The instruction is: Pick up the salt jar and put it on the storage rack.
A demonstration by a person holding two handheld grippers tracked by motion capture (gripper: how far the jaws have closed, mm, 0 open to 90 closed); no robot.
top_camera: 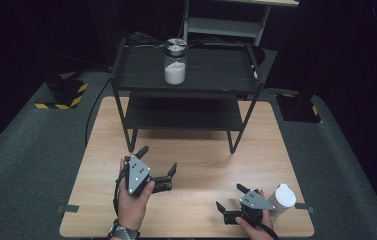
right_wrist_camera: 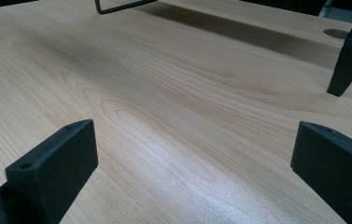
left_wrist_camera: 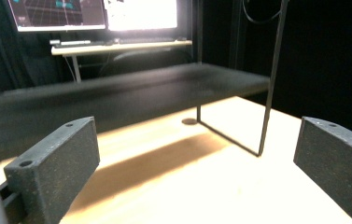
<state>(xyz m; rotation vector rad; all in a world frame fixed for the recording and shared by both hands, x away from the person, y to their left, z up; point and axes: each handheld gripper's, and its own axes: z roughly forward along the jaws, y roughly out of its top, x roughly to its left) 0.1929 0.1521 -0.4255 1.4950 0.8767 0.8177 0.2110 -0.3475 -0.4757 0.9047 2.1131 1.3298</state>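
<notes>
Currently, high view: both grippers low over the wooden surface (top_camera: 201,165), jaws spread, nothing held. White cup (top_camera: 282,198) stands upright at the near right edge, just beside the right gripper (top_camera: 227,198), on its outer side. That gripper points left, away from the cup, so it'd need to swing round to face it. Left gripper (top_camera: 159,160) is well apart from the cup; right hand is clearly nearer. Jar (top_camera: 175,61) of white powder sits on top of the black shelf (top_camera: 141,70), far off.

Left gripper view: jaws wide, facing the shelf's lower tier (left_wrist_camera: 117,95) and leg.

Right gripper view: jaws wide, bare wood between them.
</notes>
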